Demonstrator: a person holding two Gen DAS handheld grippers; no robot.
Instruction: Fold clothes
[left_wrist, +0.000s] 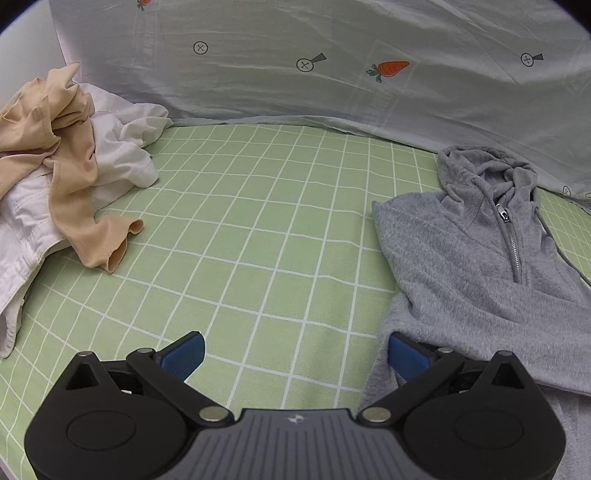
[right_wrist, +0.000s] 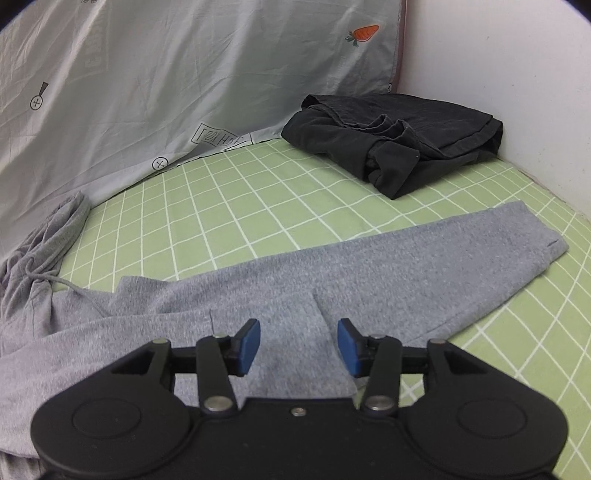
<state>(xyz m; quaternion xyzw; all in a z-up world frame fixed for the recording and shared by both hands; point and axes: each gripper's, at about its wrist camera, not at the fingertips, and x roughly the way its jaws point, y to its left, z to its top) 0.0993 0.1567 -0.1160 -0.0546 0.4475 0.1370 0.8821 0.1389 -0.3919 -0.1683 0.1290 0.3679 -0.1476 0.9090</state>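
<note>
A grey zip hoodie (left_wrist: 480, 266) lies on the green checked bed sheet (left_wrist: 258, 240), hood toward the back. My left gripper (left_wrist: 295, 354) is open and empty, hovering just left of the hoodie's edge; its right finger is over the fabric. In the right wrist view the hoodie (right_wrist: 258, 295) lies flat with one sleeve (right_wrist: 424, 254) stretched out to the right. My right gripper (right_wrist: 299, 343) is open and empty above the hoodie's body near the sleeve's base.
A crumpled pile of beige (left_wrist: 62, 155) and white clothes (left_wrist: 122, 147) lies at the left. A folded black garment (right_wrist: 399, 133) sits at the back right by the white wall (right_wrist: 498, 74). A grey carrot-print cover (left_wrist: 332, 66) rises behind the bed.
</note>
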